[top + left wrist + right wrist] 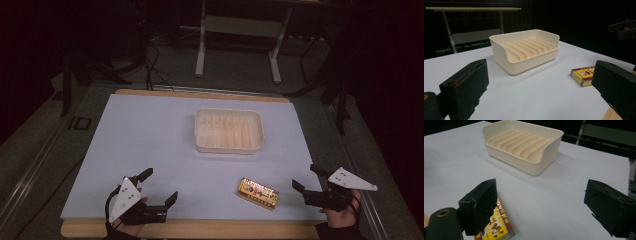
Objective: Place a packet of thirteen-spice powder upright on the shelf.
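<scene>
White table sheet [150, 135], cream ribbed tray [228, 130] at its centre, small yellow-and-red box [258, 193] lying flat near the front edge, well apart from the tray and nearest the right gripper [309, 179]. Judged step: pick up the box; best to straddle its short width squarely, low to the sheet, before closing. Right gripper jaws spread wide and empty, just beside the box; left gripper [159, 187] likewise spread, holding nothing.
</scene>
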`<action>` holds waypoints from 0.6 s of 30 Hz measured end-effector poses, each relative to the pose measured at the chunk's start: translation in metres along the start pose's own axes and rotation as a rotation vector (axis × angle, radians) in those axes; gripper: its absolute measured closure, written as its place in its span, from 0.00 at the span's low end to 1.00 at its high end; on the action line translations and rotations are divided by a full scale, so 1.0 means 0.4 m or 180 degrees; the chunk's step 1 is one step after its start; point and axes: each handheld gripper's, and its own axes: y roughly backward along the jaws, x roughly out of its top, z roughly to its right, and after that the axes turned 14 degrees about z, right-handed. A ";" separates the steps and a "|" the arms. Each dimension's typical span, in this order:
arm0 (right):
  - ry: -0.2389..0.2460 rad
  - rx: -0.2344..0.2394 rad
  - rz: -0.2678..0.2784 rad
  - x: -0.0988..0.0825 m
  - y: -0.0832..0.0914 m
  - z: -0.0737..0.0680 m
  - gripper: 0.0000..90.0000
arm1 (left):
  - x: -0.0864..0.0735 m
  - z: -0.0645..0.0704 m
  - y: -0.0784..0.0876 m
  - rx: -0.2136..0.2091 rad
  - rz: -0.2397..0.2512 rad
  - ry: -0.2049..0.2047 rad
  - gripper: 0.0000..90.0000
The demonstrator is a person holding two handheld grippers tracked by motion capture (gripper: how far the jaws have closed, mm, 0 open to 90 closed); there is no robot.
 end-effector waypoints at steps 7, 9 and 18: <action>-0.0090 0.0122 -0.0147 0.003 -0.005 0.000 0.13 | 0.001 0.000 0.000 -0.0006 0.0002 0.0007 0.02; -0.0082 0.0160 -0.0172 0.001 -0.008 -0.002 0.13 | 0.001 0.001 0.000 -0.0002 0.0001 0.0002 0.02; -0.0043 0.0318 -0.0218 0.003 -0.015 -0.020 0.13 | 0.001 0.002 0.000 -0.0004 -0.0002 -0.0004 0.02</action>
